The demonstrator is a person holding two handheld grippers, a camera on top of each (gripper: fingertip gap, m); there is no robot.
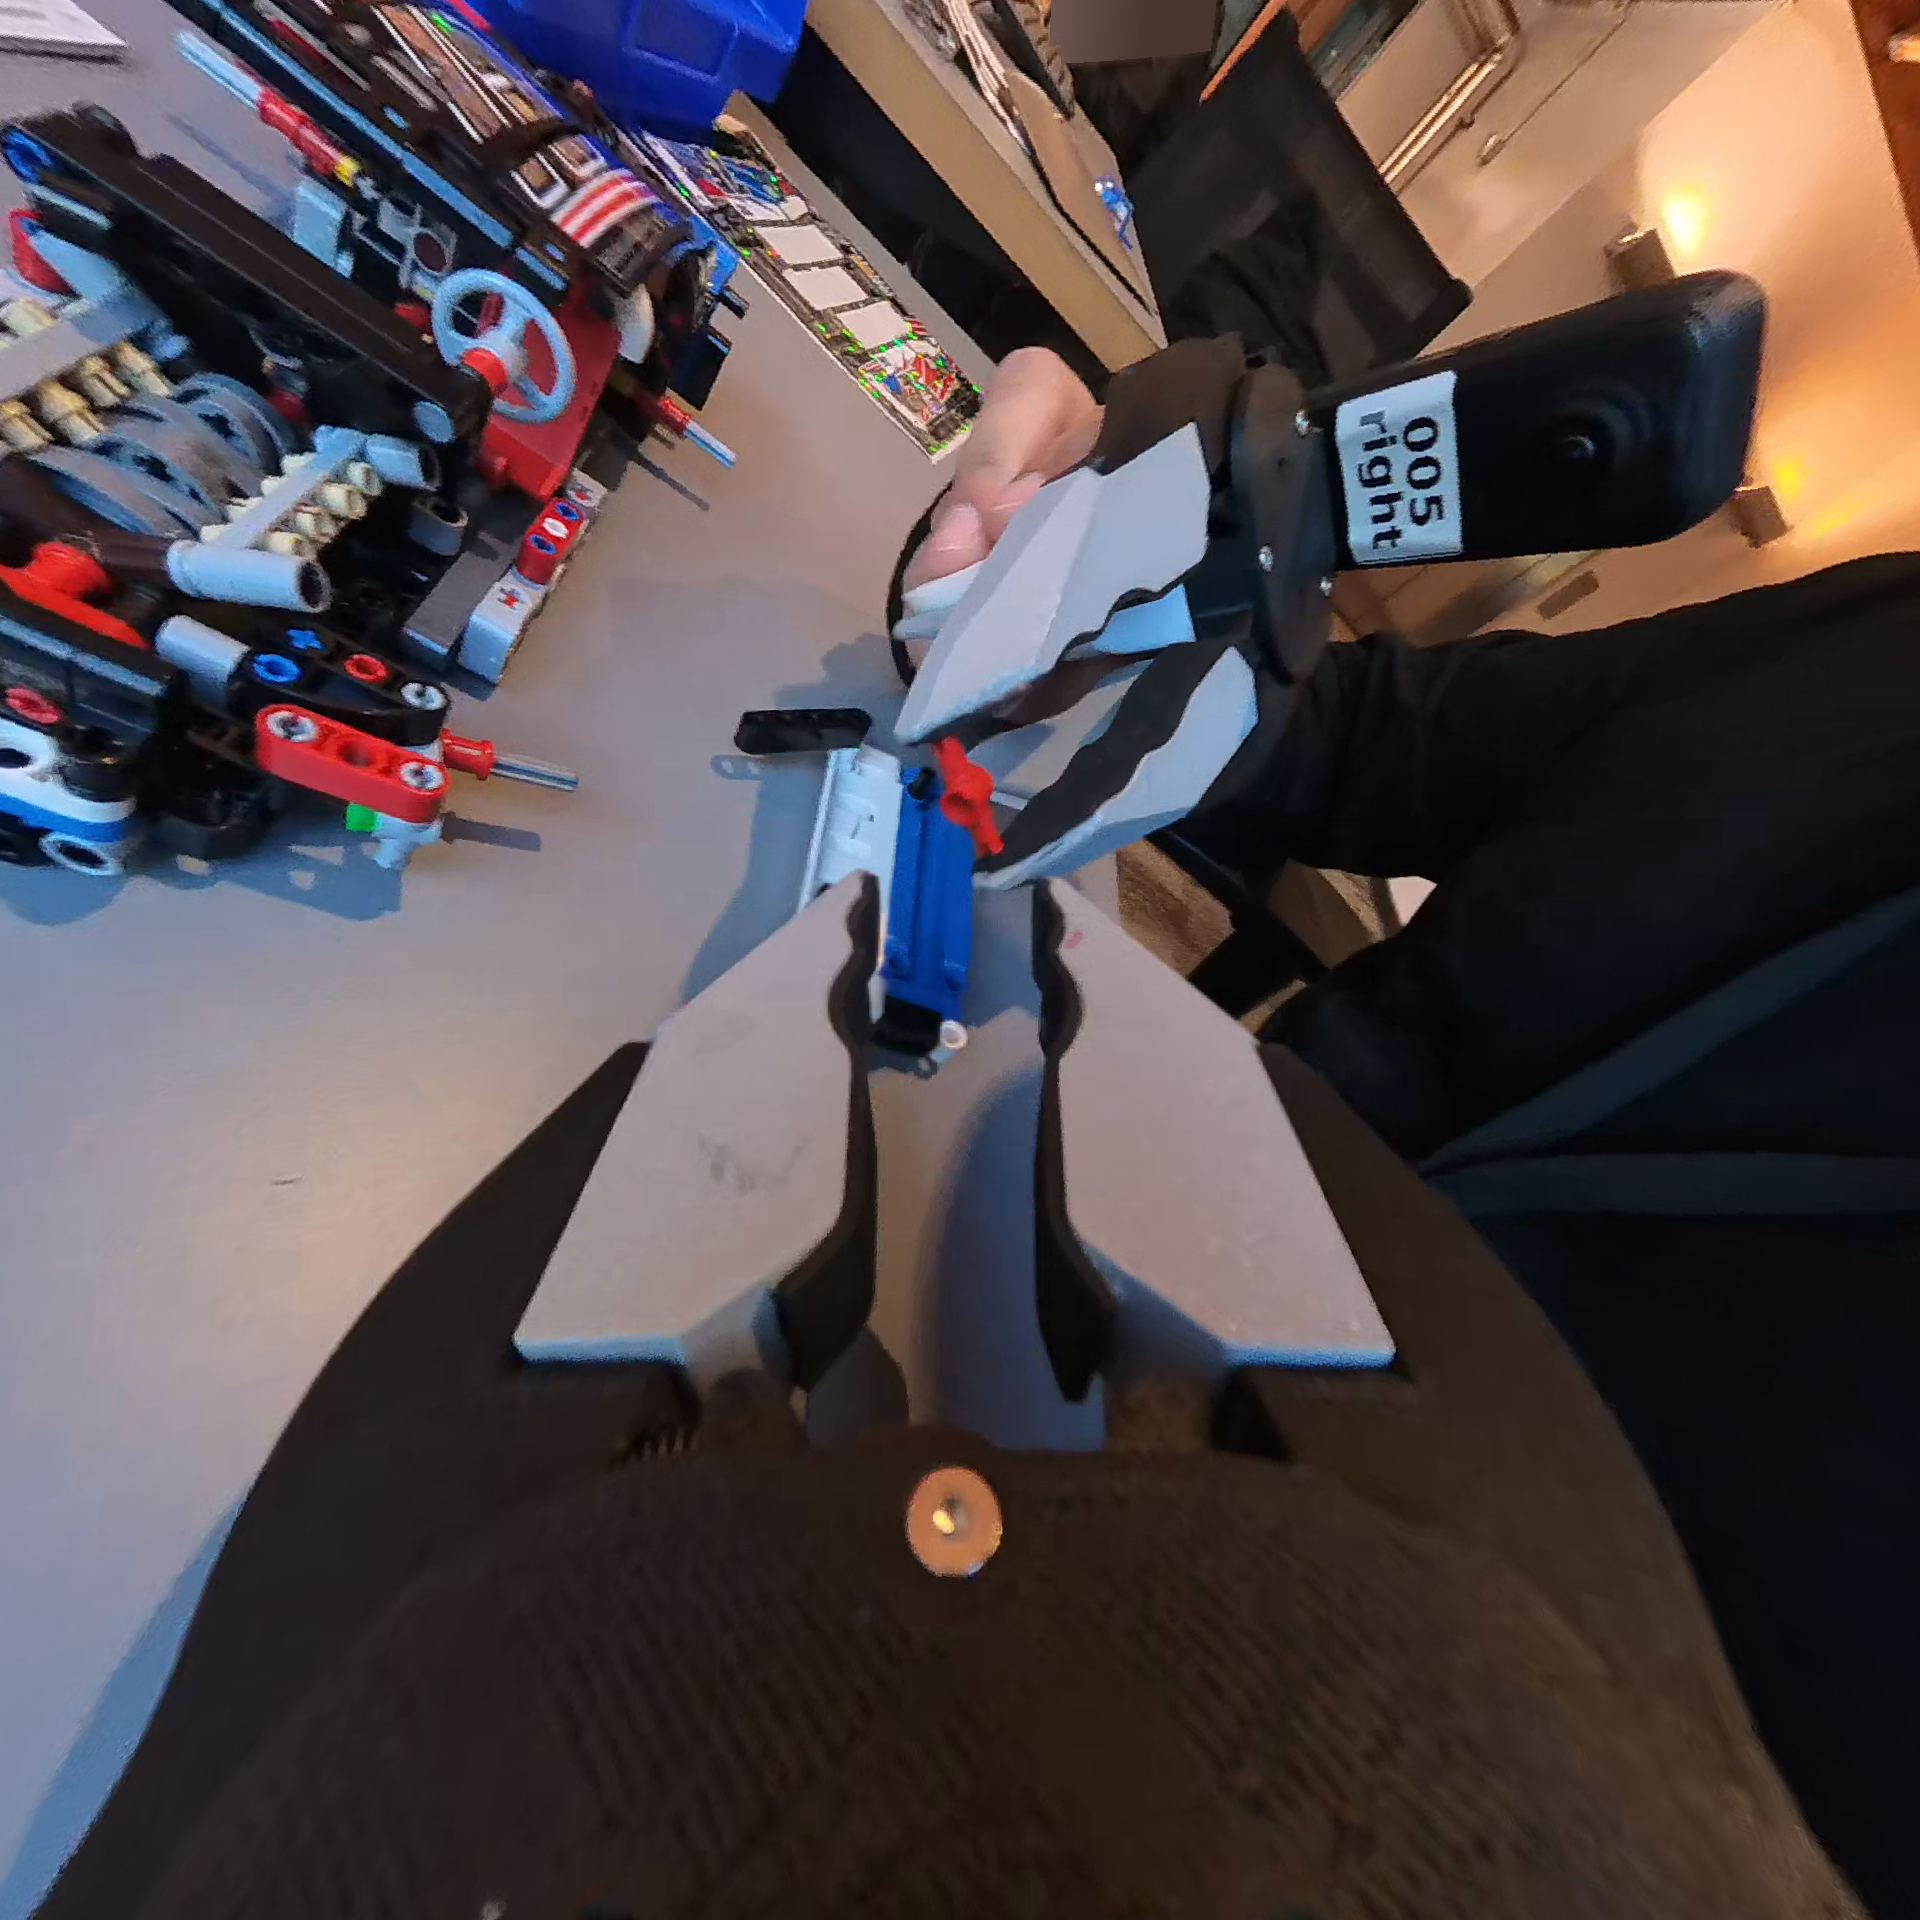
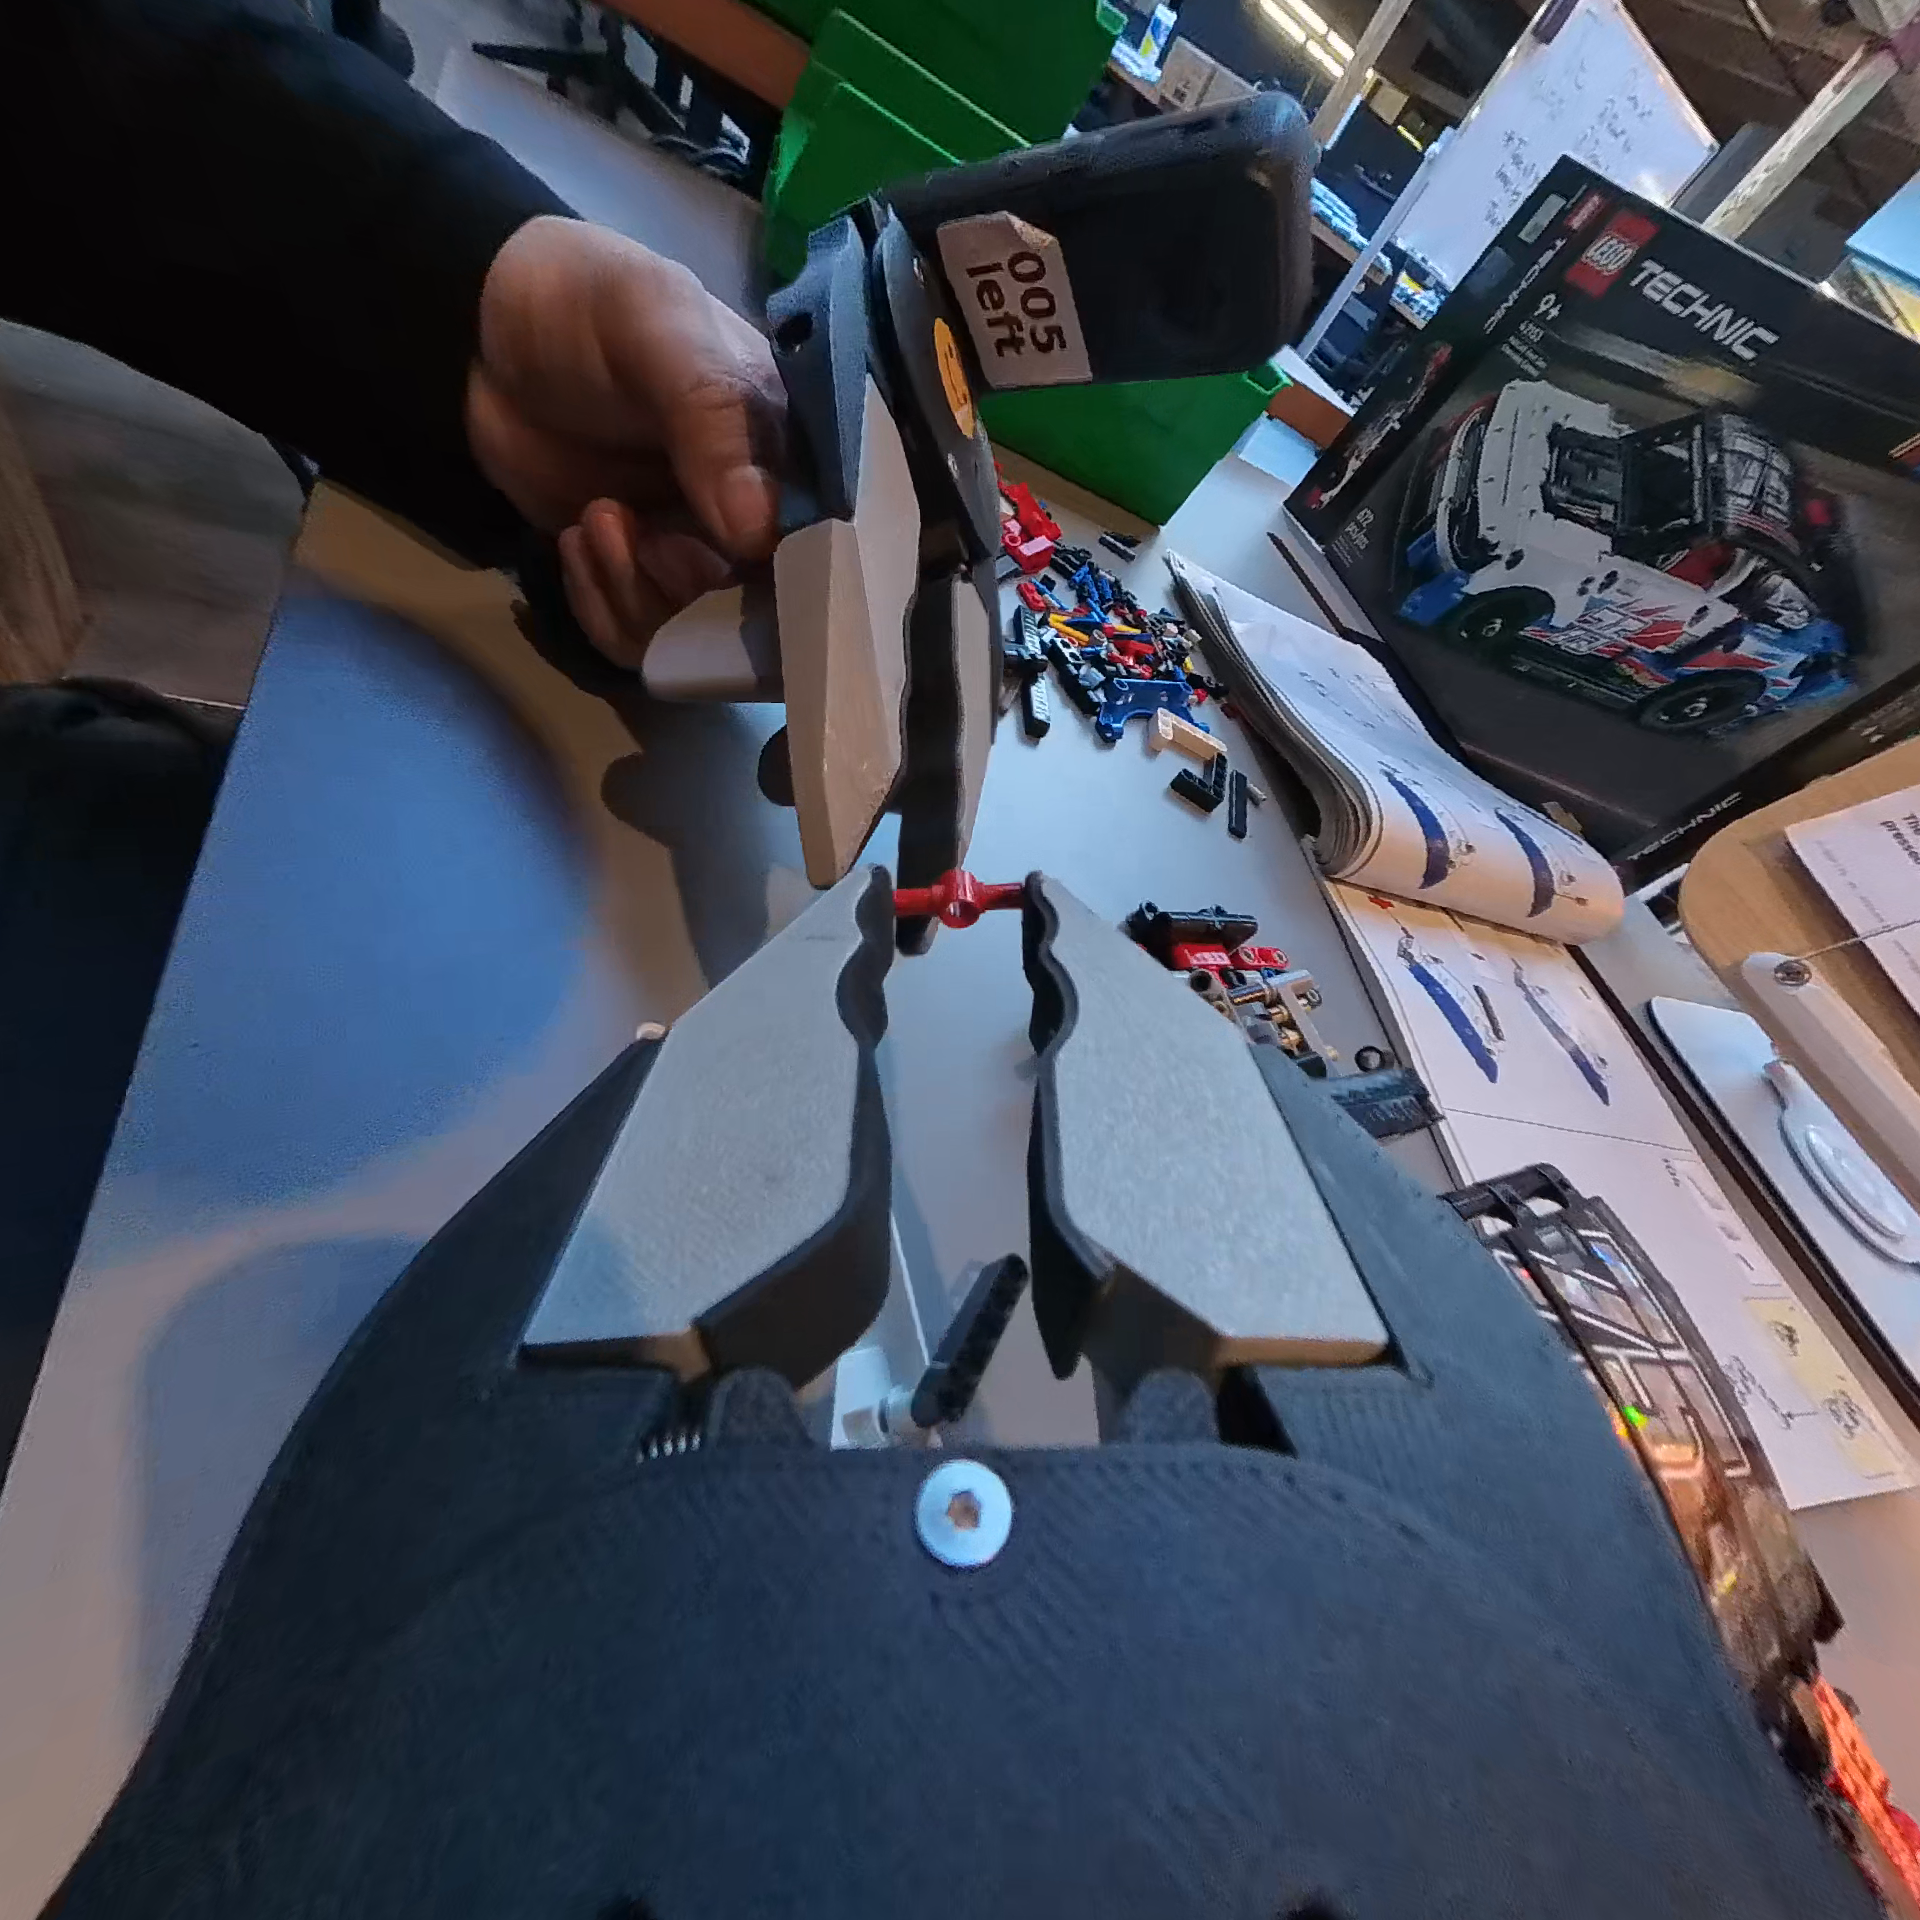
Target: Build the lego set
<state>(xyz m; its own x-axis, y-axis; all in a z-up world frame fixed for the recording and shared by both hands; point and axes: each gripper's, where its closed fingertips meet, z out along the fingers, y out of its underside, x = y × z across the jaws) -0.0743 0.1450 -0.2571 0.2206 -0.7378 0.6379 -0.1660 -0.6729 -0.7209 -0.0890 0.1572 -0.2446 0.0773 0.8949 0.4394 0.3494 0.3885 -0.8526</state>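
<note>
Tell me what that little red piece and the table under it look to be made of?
The red pin, pinched between the right gripper's jaws, looks like hard moulded plastic: even colour, crisp edges, slight gloss. The table looks like a smooth matte grey laminate or painted board, with soft shadows and no grain; which one, I cannot tell.

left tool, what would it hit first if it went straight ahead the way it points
Most likely the blue and white piece between the left tool's tips, then the right tool holding a red pin; depth is unclear.
</note>
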